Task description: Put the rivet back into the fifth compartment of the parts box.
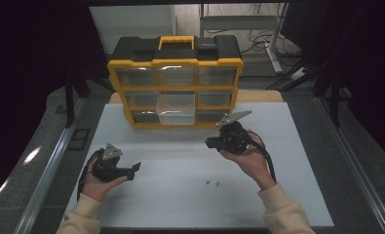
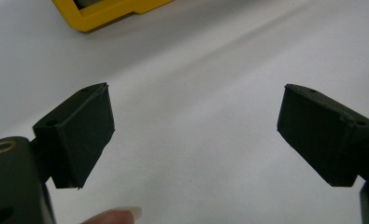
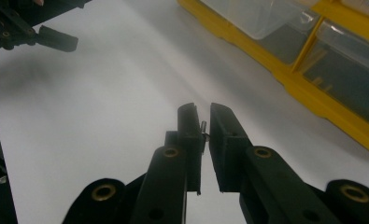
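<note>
My right gripper [image 3: 203, 122] is shut on a small metal screw [image 3: 203, 127], which stands pinched between the pad tips. In the high view the right gripper [image 1: 212, 143] hovers above the white table [image 1: 180, 161], just in front of the yellow and black drawer organizer [image 1: 175, 87]. One clear drawer [image 1: 176, 108] in its bottom row is pulled out. A few loose screws [image 1: 212, 183] lie on the table near the person's right wrist. At the table's left my left gripper [image 1: 129, 170] is held open, with nothing between its fingers [image 2: 79, 130].
The organizer [image 3: 313, 79] stands upright at the table's far edge; its yellow corner [image 2: 107, 11] shows at the top of the left gripper view. Black cables trail from both grippers. The other gripper [image 3: 42, 32] appears top left in the right gripper view.
</note>
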`<state>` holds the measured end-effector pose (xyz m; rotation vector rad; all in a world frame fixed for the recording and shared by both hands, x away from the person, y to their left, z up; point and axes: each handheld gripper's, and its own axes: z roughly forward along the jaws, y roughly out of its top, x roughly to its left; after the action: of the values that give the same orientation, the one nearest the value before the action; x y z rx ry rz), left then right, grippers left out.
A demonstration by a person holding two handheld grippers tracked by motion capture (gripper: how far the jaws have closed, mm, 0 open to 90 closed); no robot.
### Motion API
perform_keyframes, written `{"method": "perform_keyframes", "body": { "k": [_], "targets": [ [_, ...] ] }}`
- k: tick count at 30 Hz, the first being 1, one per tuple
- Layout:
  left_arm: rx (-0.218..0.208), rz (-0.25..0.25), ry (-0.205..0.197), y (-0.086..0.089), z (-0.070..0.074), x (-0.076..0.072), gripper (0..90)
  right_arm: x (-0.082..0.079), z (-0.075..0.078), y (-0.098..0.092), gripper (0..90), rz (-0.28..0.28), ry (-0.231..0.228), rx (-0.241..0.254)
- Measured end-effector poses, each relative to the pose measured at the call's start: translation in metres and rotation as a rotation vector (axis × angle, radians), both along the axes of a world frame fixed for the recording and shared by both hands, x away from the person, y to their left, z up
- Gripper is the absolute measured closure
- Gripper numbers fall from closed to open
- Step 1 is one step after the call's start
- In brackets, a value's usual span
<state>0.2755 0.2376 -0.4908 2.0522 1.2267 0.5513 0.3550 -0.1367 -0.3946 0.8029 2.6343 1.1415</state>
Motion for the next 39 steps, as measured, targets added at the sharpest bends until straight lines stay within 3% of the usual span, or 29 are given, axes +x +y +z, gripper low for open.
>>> {"method": "perform_keyframes", "body": {
  "k": [39],
  "targets": [
    [0.010,-0.007,0.008,0.000,-0.002,0.001,11.4,0.033,0.042,0.021,82.6,-0.013,-0.019,0.041]
  ]
}}
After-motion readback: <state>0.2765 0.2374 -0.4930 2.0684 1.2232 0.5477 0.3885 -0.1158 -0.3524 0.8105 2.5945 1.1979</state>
